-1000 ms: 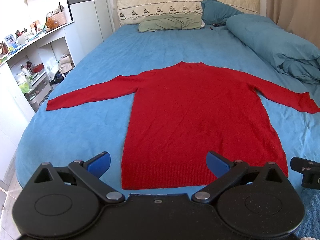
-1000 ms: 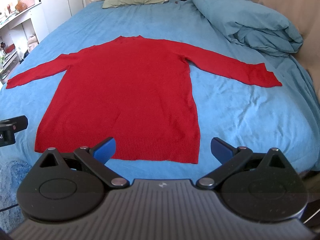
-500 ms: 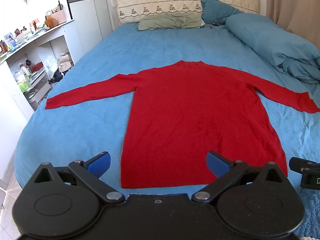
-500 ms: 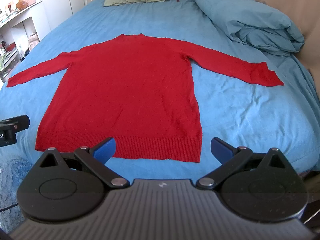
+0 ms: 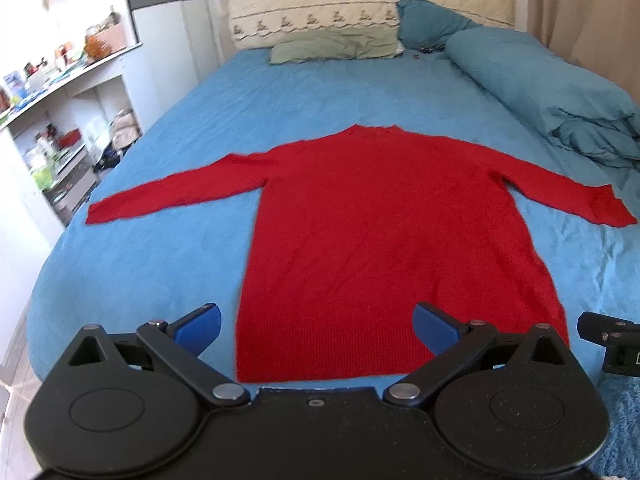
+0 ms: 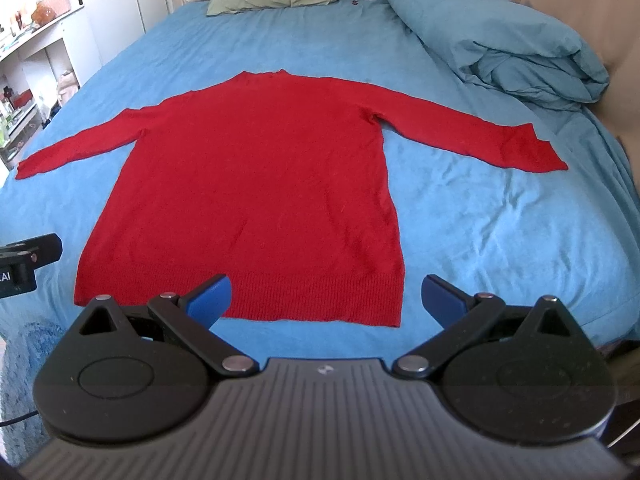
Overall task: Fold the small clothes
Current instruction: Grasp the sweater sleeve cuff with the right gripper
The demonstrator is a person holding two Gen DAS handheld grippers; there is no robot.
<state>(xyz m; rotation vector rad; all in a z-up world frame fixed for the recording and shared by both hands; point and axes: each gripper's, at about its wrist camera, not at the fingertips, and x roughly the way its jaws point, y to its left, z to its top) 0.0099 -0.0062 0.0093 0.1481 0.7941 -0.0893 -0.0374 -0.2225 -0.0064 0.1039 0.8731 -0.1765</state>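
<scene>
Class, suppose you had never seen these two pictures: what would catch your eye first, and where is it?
The red sweater, spread flat with both sleeves out, on the blue bedsheet. Next come the open left gripper and right gripper near its hem, then the rumpled blue duvet along the bed's right side.

Two wrist views from the bed's (image 5: 120, 280) foot, headboard-facing, sharing the sweater (image 5: 380, 232).

Red sweater (image 6: 256, 184) flat on bed (image 6: 480, 220)
</scene>
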